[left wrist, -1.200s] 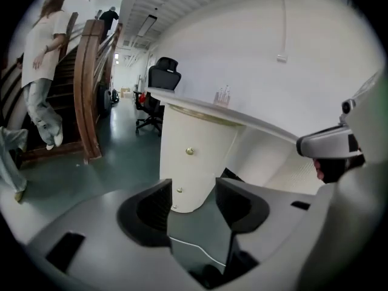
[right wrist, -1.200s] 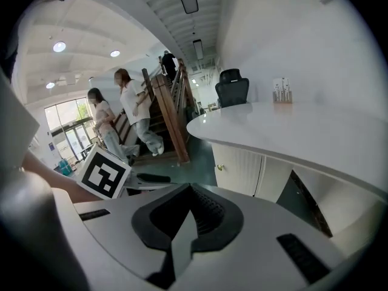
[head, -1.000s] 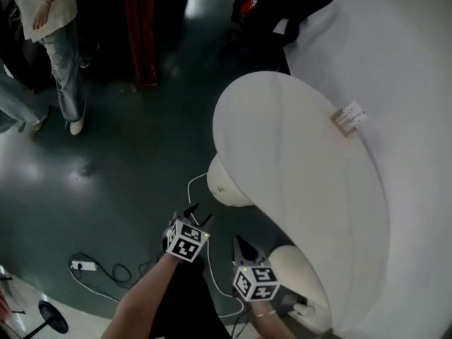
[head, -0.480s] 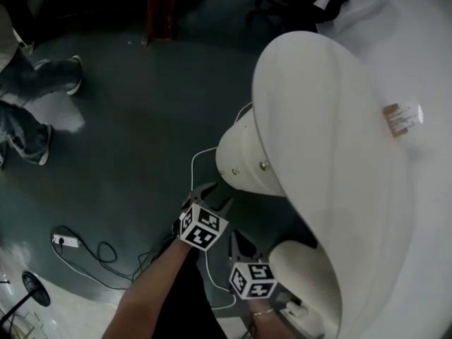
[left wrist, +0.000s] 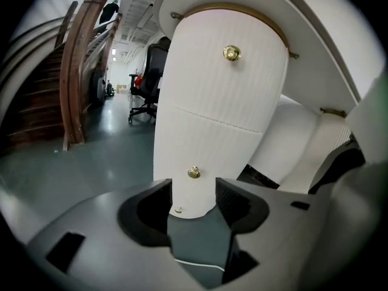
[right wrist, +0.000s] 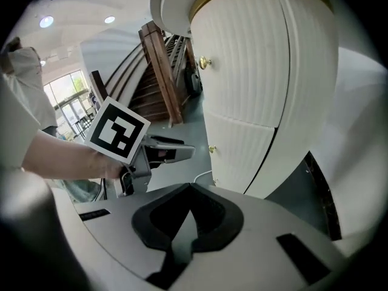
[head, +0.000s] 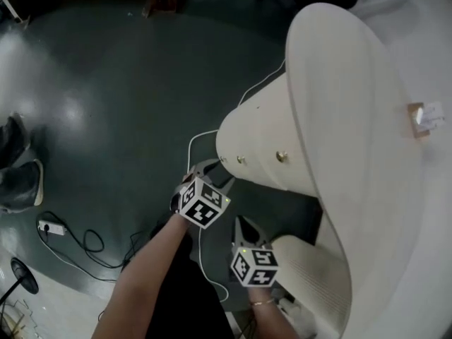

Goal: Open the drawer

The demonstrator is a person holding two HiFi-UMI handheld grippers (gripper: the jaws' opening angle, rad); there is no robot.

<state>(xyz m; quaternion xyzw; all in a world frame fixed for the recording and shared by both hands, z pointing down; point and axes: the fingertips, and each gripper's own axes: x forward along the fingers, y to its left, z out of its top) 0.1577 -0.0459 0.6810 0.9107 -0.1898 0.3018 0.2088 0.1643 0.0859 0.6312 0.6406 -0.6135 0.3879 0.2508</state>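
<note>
Since the drawer point(left wrist: 212, 150) just ahead of your left gripper point(left wrist: 193, 202) is shut, nothing is done yet: those jaws stand apart and empty, short of its brass knob point(left wrist: 194, 173), while your right gripper point(right wrist: 189, 214), closed on nothing, hangs beside it.

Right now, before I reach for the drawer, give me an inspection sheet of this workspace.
Surface: white oval tabletop over a dark floor.
Job's things: white ribbed drawer cabinet; upper brass knob, lower brass knob; drawers look shut.
Clutter: small card on the tabletop.
Grippers: left gripper fingers apart, empty, lined up below the lower brass knob, not touching; right gripper fingers together, empty.
Cables: white cable by the cabinet base; black cable with power strip on the floor.
Surroundings: wooden staircase, office chair, a person's shoes.
</note>
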